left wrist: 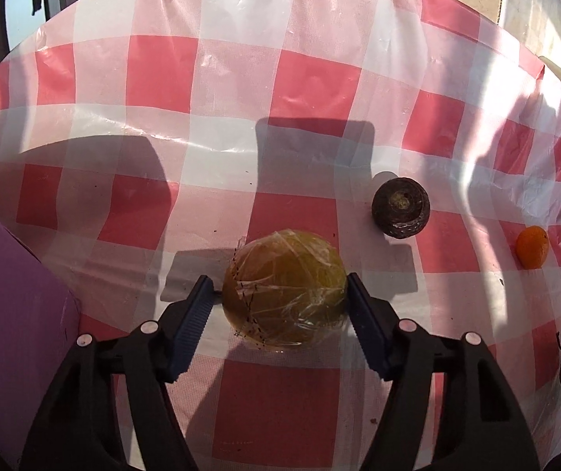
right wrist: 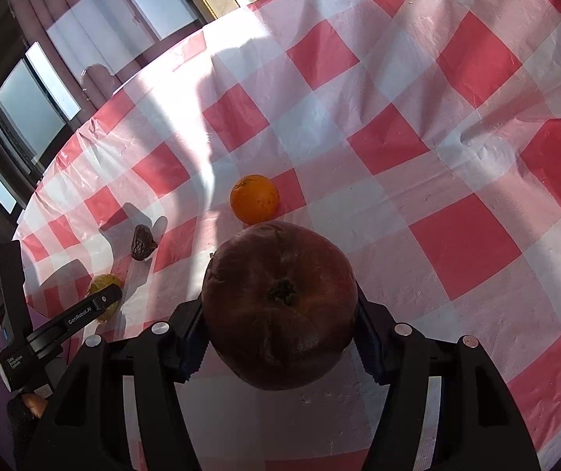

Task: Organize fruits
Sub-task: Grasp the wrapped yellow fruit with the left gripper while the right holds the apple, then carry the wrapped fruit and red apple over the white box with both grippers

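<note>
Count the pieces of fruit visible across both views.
4: wrapped yellow fruit between the left tool's fingers; dark red fruit in the right tool; dark fruit and orange on the cloth.

Glossy, creased plastic tablecloth (left wrist: pixel 312 86); yellow fruit (left wrist: pixel 286 288) in shiny cling film; wrinkled, matt brown fruit (right wrist: pixel 280 314).

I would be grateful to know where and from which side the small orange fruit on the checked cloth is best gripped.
Grip the orange across its widest middle, coming down from above with one finger on either side. It is round, so pads placed lower or higher would likely slip. It sits alone on the tablecloth, with open cloth on both sides.
</note>
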`<control>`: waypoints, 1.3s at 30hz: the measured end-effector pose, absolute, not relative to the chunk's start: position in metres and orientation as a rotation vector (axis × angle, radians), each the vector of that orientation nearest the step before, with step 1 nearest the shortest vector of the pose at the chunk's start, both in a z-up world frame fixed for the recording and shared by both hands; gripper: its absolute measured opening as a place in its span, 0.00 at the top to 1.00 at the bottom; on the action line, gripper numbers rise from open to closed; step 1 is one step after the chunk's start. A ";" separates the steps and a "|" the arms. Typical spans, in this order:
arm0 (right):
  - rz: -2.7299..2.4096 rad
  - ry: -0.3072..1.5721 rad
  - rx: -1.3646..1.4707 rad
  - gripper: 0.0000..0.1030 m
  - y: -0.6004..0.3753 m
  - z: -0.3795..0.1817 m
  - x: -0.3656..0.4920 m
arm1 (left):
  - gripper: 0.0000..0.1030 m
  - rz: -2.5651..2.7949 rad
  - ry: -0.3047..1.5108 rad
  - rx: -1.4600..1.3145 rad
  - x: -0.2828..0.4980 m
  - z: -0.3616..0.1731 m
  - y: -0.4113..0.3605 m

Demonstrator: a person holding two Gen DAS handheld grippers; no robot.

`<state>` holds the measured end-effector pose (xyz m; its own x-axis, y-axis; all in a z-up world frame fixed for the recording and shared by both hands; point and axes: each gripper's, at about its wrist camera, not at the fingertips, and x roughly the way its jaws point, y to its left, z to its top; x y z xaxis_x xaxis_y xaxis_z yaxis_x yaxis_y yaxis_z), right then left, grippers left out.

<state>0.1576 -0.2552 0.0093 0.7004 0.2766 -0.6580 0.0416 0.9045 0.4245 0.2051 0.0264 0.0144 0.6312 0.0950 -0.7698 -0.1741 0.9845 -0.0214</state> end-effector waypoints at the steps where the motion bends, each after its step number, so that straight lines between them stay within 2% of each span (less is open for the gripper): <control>1: 0.136 0.789 0.433 0.40 -0.255 0.009 0.158 | 0.35 0.136 0.866 -0.116 0.195 0.016 0.027; 8: 0.144 0.790 0.429 0.40 -0.255 0.009 0.158 | 0.35 -0.021 0.779 -0.249 0.098 0.021 0.026; 13: 0.145 0.788 0.427 0.40 -0.254 0.010 0.157 | 0.35 -0.082 0.728 -0.330 0.060 0.020 0.027; 39: 0.122 0.751 0.452 0.40 -0.254 0.018 0.140 | 0.35 -0.122 0.693 -0.361 0.055 0.024 0.026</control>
<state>0.1396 -0.2535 0.0184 0.7293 0.2653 -0.6307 0.0525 0.8974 0.4382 0.0554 0.0259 0.0239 0.7651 -0.2285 -0.6020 -0.0090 0.9310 -0.3648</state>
